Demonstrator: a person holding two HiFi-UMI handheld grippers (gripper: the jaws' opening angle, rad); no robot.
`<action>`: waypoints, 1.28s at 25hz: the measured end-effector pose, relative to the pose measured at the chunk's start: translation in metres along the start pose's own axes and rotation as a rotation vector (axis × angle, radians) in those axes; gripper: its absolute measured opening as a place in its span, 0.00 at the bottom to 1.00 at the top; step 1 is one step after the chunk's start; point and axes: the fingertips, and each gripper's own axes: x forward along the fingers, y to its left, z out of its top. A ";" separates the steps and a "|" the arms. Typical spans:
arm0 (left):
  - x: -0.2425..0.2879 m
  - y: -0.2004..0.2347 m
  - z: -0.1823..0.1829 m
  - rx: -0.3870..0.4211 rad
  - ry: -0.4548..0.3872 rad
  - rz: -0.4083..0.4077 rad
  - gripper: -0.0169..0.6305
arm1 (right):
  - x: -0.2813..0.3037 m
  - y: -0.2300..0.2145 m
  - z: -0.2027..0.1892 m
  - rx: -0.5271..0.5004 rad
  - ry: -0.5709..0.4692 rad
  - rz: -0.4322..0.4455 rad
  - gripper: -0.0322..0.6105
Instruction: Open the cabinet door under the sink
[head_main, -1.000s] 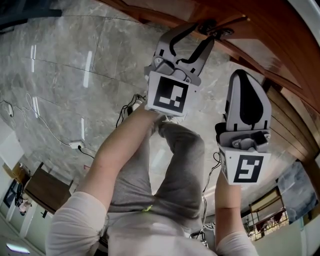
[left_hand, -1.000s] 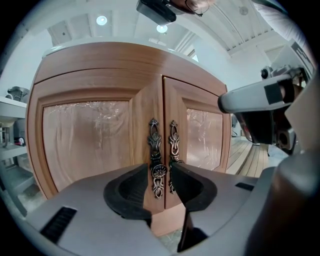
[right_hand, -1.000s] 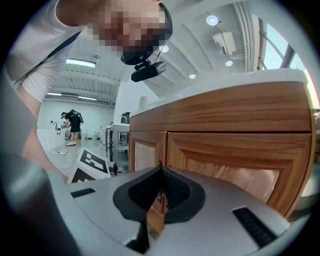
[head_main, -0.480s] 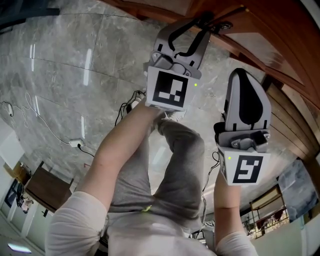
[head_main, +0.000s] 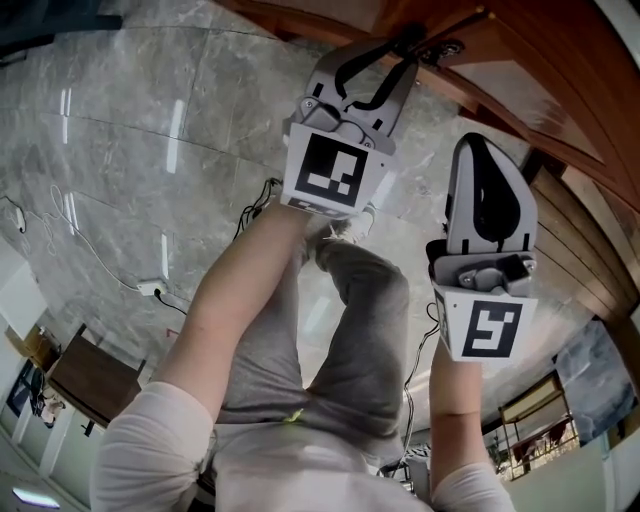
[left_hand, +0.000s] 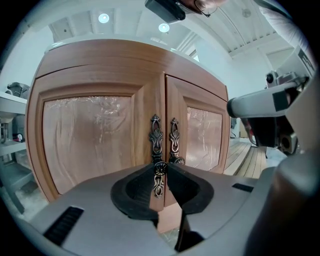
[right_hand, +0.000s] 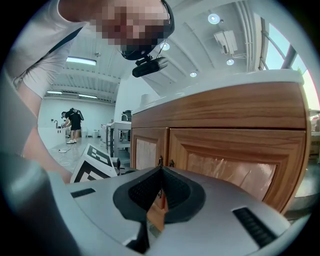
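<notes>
The wooden cabinet under the sink has two doors, the left door (left_hand: 90, 142) and the right door (left_hand: 202, 135), each with an ornate metal handle by the centre seam. My left gripper (left_hand: 160, 167) (head_main: 408, 42) is at the left door's handle (left_hand: 156, 135). Its jaws are closing, and the tips touch the handle's round knob from both sides. The right door's handle (left_hand: 173, 137) is free. My right gripper (head_main: 480, 145) (right_hand: 161, 172) is shut on nothing, held back from the cabinet front (right_hand: 225, 150), to the right of the left gripper.
Grey marble floor (head_main: 130, 150) lies below, with cables and a power strip (head_main: 152, 291) on it. The person's legs (head_main: 340, 330) are under the grippers. Wooden floor planks (head_main: 580, 250) run to the right. Other people (right_hand: 72, 120) stand far off.
The left gripper's jaws have narrowed from wide open onto the handle's knob. The right gripper has hardly moved.
</notes>
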 end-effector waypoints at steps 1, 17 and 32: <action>-0.002 -0.001 -0.001 -0.002 0.001 -0.004 0.16 | 0.002 0.000 0.000 -0.002 -0.002 -0.003 0.10; -0.039 -0.005 -0.009 -0.009 0.020 -0.065 0.16 | 0.028 0.009 -0.005 0.038 0.017 -0.004 0.10; -0.069 -0.008 -0.016 -0.024 0.035 -0.120 0.16 | 0.061 0.021 0.009 -0.041 0.020 0.005 0.10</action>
